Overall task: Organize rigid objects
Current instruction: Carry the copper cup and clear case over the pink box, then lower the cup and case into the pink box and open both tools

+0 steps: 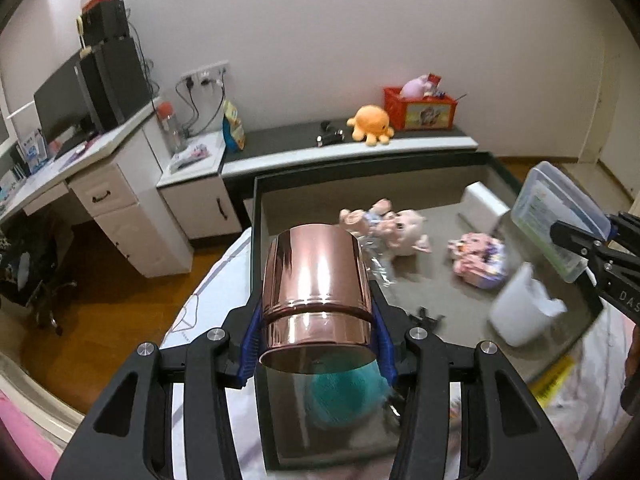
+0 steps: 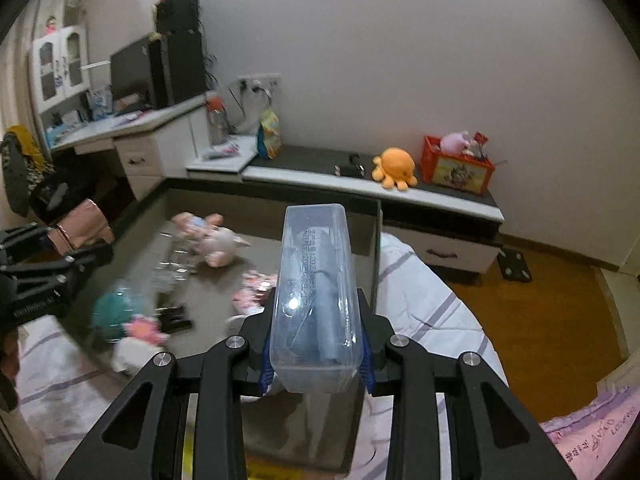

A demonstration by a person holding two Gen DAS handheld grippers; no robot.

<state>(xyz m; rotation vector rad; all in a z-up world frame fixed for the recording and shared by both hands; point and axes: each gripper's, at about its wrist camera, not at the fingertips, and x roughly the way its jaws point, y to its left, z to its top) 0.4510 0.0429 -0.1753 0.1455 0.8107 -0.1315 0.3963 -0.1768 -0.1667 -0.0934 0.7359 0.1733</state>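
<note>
Copper can (image 1: pixel 318 292) sits pinched between the blue pads (image 1: pixel 250 350) of the left gripper (image 1: pixel 318 354), held up above the near edge of a wide dark tray (image 1: pixel 400 168) that lies on a striped bed sheet (image 2: pixel 424 300). The right gripper (image 2: pixel 316 364) clamps a clear plastic box (image 2: pixel 316 292) by its sides, also raised over the tray. Down on the tray floor lie a pink pig toy (image 1: pixel 404 232), a teal plush ball (image 2: pixel 114 312) and a white cup (image 1: pixel 520 312), all somewhat blurred.
</note>
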